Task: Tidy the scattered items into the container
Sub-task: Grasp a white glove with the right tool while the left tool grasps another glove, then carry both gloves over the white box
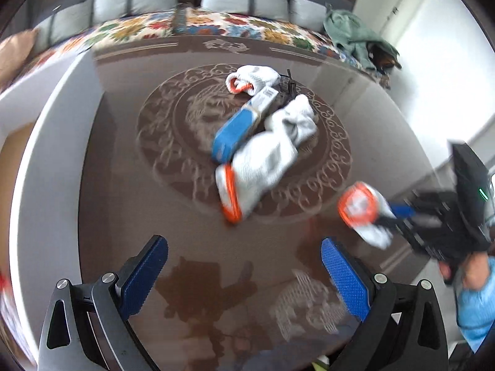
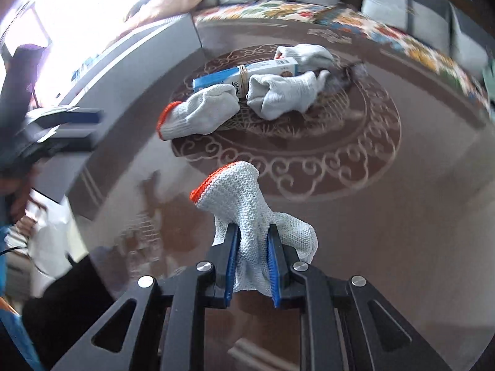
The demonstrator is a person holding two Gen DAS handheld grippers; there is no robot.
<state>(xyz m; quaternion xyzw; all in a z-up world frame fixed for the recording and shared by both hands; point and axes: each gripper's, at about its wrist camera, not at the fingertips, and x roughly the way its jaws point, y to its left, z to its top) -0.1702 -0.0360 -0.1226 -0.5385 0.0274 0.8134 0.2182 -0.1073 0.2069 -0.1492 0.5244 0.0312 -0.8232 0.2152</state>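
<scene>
My right gripper [image 2: 253, 241] is shut on a white knit glove with an orange cuff [image 2: 238, 191], held above the glossy brown table; it also shows in the left wrist view [image 1: 362, 213]. My left gripper [image 1: 244, 253] is open and empty over the near part of the table. On the table's round ornament lie more white gloves [image 1: 266, 160] [image 1: 250, 78], a blue and white box [image 1: 241, 125] bound with a rubber band, and a dark small item [image 1: 289, 88]. The same pile shows in the right wrist view: gloves [image 2: 201, 114] [image 2: 284, 92], box [image 2: 247, 72].
A white container wall [image 1: 52, 130] runs along the table's left side; it also shows in the right wrist view [image 2: 148, 61]. Behind the table stands a sofa with a floral cover [image 1: 191, 26], grey cushions and a green cloth [image 1: 355, 37].
</scene>
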